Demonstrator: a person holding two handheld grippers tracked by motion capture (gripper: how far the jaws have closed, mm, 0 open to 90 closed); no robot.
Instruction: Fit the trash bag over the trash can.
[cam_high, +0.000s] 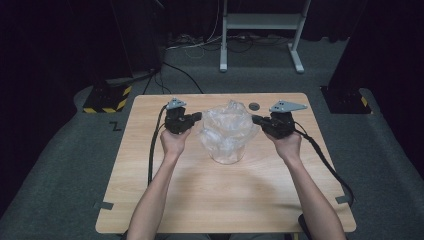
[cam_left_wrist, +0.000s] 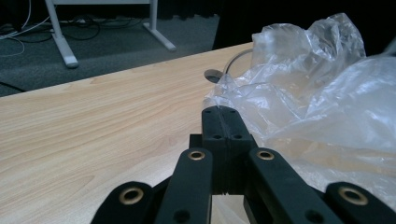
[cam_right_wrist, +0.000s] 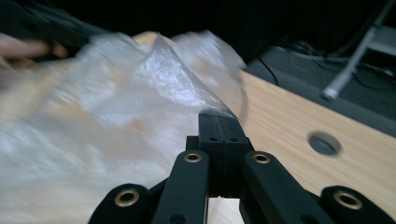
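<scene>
A crumpled clear plastic bag (cam_high: 225, 132) stands puffed up at the middle of the wooden table (cam_high: 210, 195). My left gripper (cam_high: 198, 117) meets the bag's left edge and my right gripper (cam_high: 255, 119) meets its right edge, a hand behind each. In the left gripper view the jaws (cam_left_wrist: 223, 113) are pressed together, with the bag's film (cam_left_wrist: 317, 93) running up to their tips on the right. The right gripper view shows the jaws (cam_right_wrist: 218, 117) likewise shut, a peak of the bag (cam_right_wrist: 116, 107) rising from their tips; that view is blurred.
A round hole (cam_high: 254, 106) lies in the tabletop behind the bag, near the far edge. Beyond the table stand a white metal frame (cam_high: 260, 22), floor cables (cam_high: 190, 45) and a black base with yellow-black stripes (cam_high: 106, 100). Each gripper's cable trails back along the table.
</scene>
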